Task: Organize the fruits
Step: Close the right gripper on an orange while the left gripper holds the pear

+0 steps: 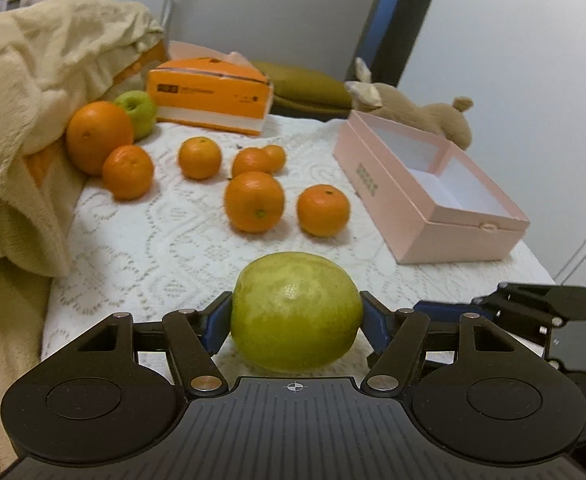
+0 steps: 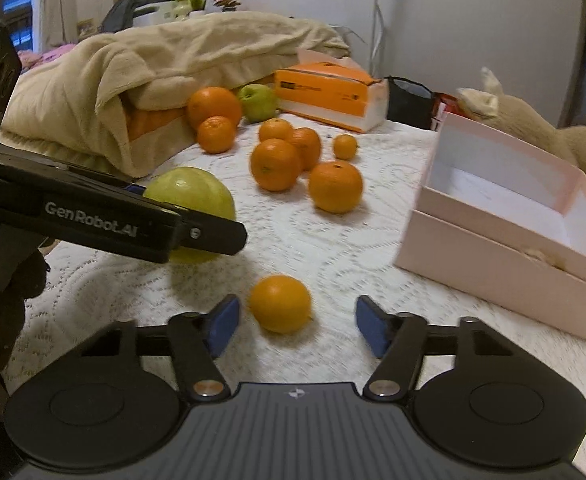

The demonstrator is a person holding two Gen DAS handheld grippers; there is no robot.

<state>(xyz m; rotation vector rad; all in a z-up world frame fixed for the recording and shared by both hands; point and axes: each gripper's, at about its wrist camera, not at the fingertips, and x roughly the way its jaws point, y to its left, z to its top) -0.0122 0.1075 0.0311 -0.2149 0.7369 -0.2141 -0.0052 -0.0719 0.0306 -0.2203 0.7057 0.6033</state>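
Left hand-held gripper [image 1: 296,320]: clenched on the large yellow-green citrus [image 1: 296,312], blue pads [image 1: 214,326] pressed to its two sides. Fruit's long axis runs left-right across the jaws, parallel to the white lace cover [image 1: 153,248]; a pale blossom-end mark faces up toward the camera. Its underside sits at or just above the cover (contact cannot be told from either view).

Right hand-held gripper [image 2: 296,322]: released, jaws wide apart. A small orange [image 2: 280,303] lies on the cover between the fingers, nearer the left pad [image 2: 224,325], touching neither. It looks round, no clear long axis; image is motion-blurred.

From the right wrist view the left gripper's black body crosses in front of the green citrus [image 2: 191,196], which sits left of and beyond the small orange.

Pink box [image 1: 433,196], open and with a white inside, stands on the right of the cover, long axis running away from the camera.

Farther back: loose group of oranges [image 1: 254,202] mid-cover; a large orange [image 1: 99,136] and a green apple [image 1: 137,112], stem end up, against the beige blanket [image 1: 33,80]. Orange tissue box [image 1: 209,96] behind them, plush toy [image 1: 417,114] behind the pink box
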